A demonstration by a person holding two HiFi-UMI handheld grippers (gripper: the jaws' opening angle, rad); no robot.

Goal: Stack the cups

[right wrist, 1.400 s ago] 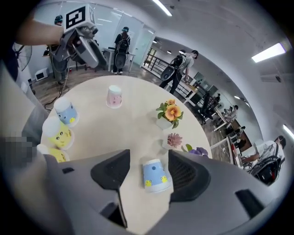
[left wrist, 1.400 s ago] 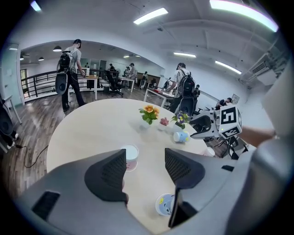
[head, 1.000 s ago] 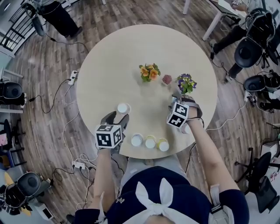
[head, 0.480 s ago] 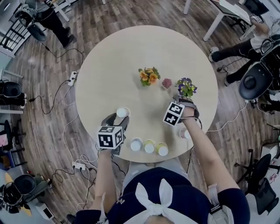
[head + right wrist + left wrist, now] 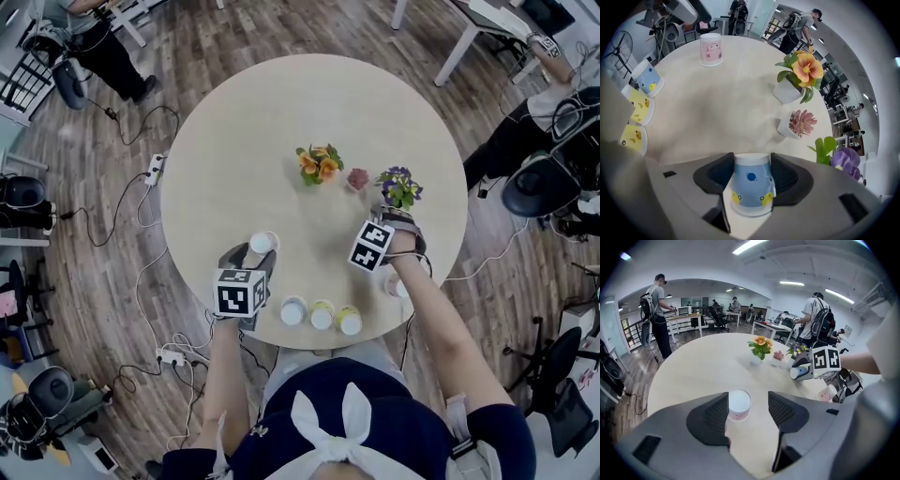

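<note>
Stacking has barely begun: the right gripper [image 5: 751,165], its jaws just tightened, is clamped on a blue cup [image 5: 751,187] held tipped over the table [image 5: 281,141]. The left gripper [image 5: 747,400] stands open around a pink cup [image 5: 739,405] resting on the table. No cup sits inside another yet; a row of three cups [image 5: 322,314] at the near edge and a second pink cup [image 5: 397,285] by the right hand remain to be stacked.

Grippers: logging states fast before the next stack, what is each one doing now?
Left gripper: open; pink-printed cup stands between its jaws, ungripped.
Right gripper: closed, holding blue cup.
</note>
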